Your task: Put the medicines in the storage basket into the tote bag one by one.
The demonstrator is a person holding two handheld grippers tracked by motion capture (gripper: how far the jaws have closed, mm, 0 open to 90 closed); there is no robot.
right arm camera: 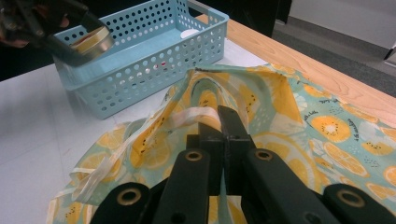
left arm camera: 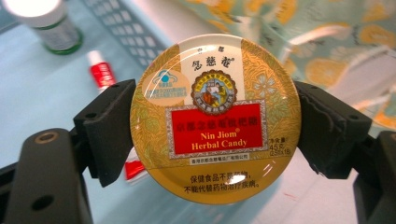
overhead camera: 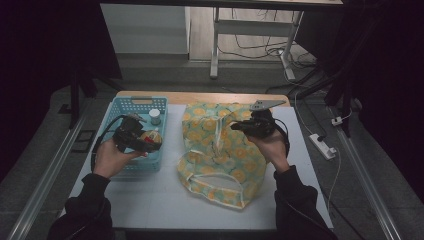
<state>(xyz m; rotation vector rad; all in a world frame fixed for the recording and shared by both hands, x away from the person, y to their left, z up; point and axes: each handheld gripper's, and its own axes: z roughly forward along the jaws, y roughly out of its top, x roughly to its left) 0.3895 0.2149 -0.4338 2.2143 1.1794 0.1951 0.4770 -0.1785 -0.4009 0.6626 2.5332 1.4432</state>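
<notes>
Gold-lidded, the candy tin (left arm camera: 215,120) sits clamped edge to edge between the left gripper's (left arm camera: 212,135) black pads, face toward that camera. In the high view the left gripper (overhead camera: 141,140) hangs at left of centre over the blue basket (overhead camera: 118,107), where a white-capped bottle (overhead camera: 155,116) and a red tube (left arm camera: 102,73) lie. At right of centre the right gripper (overhead camera: 239,125) is pinched tight on a fold of the lemon-print bag (overhead camera: 235,170), at the rim by its pale handle (right arm camera: 196,115), holding the mouth raised. Seen from the right gripper view, the tin (right arm camera: 93,41) is at upper left, above the basket's near wall and well apart from the bag's opening. The step looks like carrying the tin from basket to bag. Next likely calls for travelling across to the raised mouth, lowering the tin inside, then letting go while the right keeps the rim up.
</notes>
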